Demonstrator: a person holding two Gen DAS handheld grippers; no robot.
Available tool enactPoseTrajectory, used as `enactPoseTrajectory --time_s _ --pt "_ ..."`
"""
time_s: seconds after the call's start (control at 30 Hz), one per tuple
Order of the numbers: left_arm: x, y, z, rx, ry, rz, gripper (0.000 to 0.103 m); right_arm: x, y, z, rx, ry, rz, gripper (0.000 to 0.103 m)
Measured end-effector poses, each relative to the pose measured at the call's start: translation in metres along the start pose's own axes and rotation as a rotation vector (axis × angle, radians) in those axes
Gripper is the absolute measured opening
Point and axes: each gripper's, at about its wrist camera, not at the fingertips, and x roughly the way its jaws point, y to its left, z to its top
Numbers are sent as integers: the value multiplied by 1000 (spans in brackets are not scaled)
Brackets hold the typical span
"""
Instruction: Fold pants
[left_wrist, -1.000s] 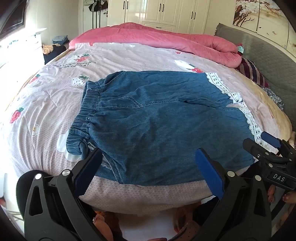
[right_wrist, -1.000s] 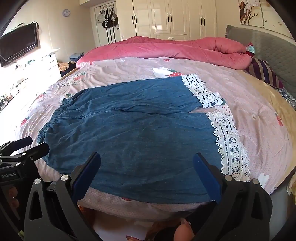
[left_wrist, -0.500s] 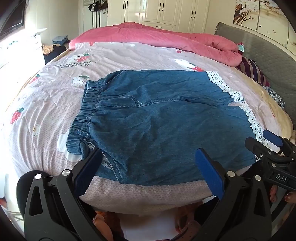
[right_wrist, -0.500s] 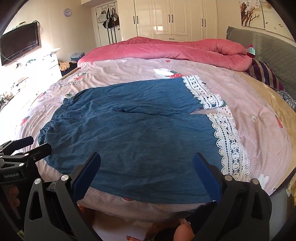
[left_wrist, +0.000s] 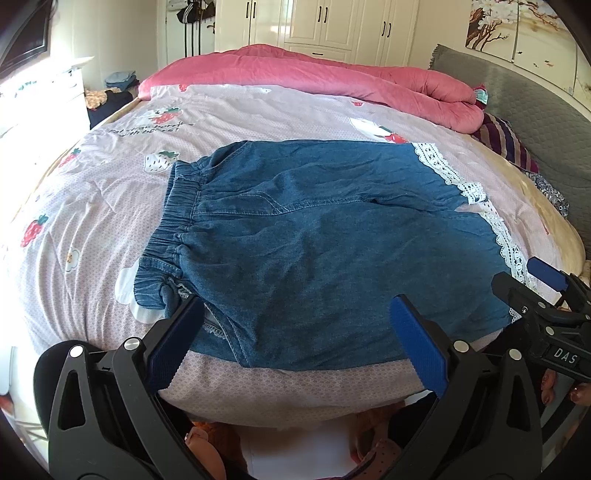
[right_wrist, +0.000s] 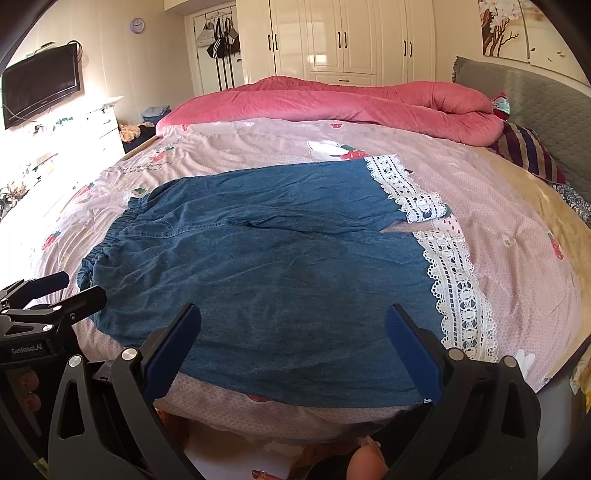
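Blue denim pants (left_wrist: 325, 243) with white lace hems (right_wrist: 458, 291) lie spread flat on the bed, elastic waistband (left_wrist: 166, 236) to the left, legs to the right; they also show in the right wrist view (right_wrist: 280, 266). My left gripper (left_wrist: 295, 332) is open and empty, just short of the pants' near edge by the waistband corner. My right gripper (right_wrist: 291, 339) is open and empty over the near edge of the near leg. The right gripper shows at the right of the left wrist view (left_wrist: 532, 291), and the left gripper at the left of the right wrist view (right_wrist: 62, 291).
The bed has a pink strawberry-print sheet (left_wrist: 92, 206). A rolled pink duvet (right_wrist: 332, 103) lies along the far side. A striped pillow (right_wrist: 528, 151) and grey headboard (right_wrist: 546, 107) are at the right. White wardrobes (right_wrist: 343, 37) stand behind, a dresser and TV (right_wrist: 40, 88) at the left.
Both grippers have hardly moved; the views shift very slightly. The pants lie as before and both grippers stay open.
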Motion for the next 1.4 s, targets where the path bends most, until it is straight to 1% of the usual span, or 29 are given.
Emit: enactPoseTrajectory --time_s 0.3,1.13,1.4 --pt "-1 -1 2 4 0 0 94 4 5 -2 -16 6 4 99" --pt "0 -2 2 10 -7 -1 94 7 2 -3 -7 7 0 99" --pt "10 -3 3 8 10 0 94 16 0 -2 -10 13 -6 99"
